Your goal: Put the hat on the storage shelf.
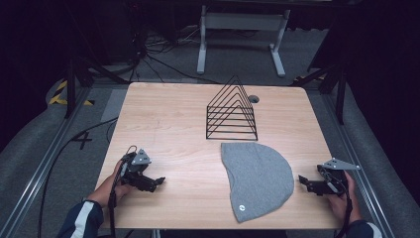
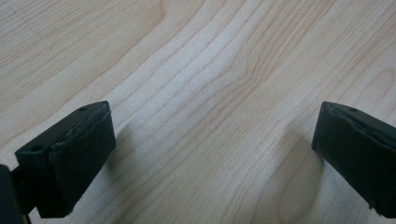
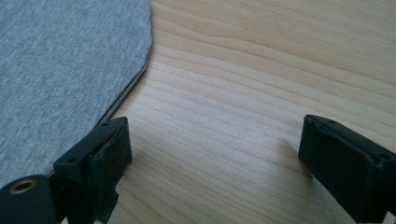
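Observation:
A grey knit beanie (image 1: 257,178) lies flat on the wooden table (image 1: 168,124), right of centre near the front edge, with a small round white tag at its lower end. In the right gripper view the beanie (image 3: 60,70) covers the upper left, its seam edge just beside the left jaw. My right gripper (image 1: 303,181) rests low at the table's right front, open, pointing toward the beanie with a small gap between them. My left gripper (image 1: 159,181) sits at the left front, open over bare wood (image 2: 210,93), well left of the beanie. Nothing lies between either pair of jaws.
A black wire rack (image 1: 232,111) shaped like nested triangles stands behind the beanie near the table's middle back. A round cable hole (image 1: 253,99) sits beside it. Beyond the table are a white desk frame (image 1: 242,34) and floor cables (image 1: 163,59).

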The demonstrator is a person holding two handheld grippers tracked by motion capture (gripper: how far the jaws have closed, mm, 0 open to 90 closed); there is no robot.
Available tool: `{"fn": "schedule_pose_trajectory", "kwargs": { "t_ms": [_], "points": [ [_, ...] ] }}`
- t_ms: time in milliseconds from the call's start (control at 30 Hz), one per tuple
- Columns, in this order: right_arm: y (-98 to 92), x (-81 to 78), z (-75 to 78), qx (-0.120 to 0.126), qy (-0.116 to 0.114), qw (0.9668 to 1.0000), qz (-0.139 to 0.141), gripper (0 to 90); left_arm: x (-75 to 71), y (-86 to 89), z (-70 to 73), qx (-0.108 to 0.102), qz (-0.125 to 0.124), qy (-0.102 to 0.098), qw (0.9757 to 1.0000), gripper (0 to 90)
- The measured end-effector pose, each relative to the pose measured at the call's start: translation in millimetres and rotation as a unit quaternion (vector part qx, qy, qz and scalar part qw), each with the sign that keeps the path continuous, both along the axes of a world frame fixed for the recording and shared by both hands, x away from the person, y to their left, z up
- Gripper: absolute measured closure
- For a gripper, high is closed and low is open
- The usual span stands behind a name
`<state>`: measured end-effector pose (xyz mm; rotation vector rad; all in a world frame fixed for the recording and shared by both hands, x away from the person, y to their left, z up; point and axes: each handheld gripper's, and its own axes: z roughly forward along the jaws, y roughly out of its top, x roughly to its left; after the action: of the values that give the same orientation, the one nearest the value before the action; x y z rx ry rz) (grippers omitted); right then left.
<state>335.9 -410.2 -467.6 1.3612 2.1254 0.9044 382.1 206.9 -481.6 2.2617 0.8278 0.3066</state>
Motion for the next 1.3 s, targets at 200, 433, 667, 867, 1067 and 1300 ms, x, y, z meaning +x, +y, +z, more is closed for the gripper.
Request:
{"fn": "schedule_pose_trajectory", "kwargs": {
  "t_ms": [200, 433, 667, 867, 1067, 1300],
  "points": [
    [0.0, 0.0, 0.1, 0.0, 0.0, 1.0, 0.0, 9.6, 0.4, -2.8, 0.5, 0.004, -0.016, -0.005, 0.9999, 0.2],
    [0.3, 0.0, 0.1, -0.001, 0.001, 1.0, 0.002, 9.1, 4.3, -3.9, 2.6, 0.005, -0.061, -0.002, 0.9981, 3.9],
    [2.5, -3.4, 0.4, -0.003, -0.005, 0.9996, 0.026, 15.1, 7.1, -20.4, 16.3, -0.006, -0.095, -0.002, 0.9955, 25.8],
    [2.4, -17.1, 12.8, 0.054, -0.011, 0.9952, 0.081, 39.6, 12.7, -49.6, 28.9, -0.014, -0.139, -0.013, 0.9901, 35.5],
    [38.2, -29.3, 26.9, 0.029, -0.024, 0.9922, 0.119, 62.6, 23.1, -78.6, 37.9, -0.011, -0.173, -0.021, 0.9846, 42.9],
    [100.2, -38.8, 20.7, 0.025, -0.001, 0.9778, 0.208, 81.9, 39.1, -133.2, 46.6, -0.011, -0.214, -0.047, 0.9756, 51.8]
  ]
}}
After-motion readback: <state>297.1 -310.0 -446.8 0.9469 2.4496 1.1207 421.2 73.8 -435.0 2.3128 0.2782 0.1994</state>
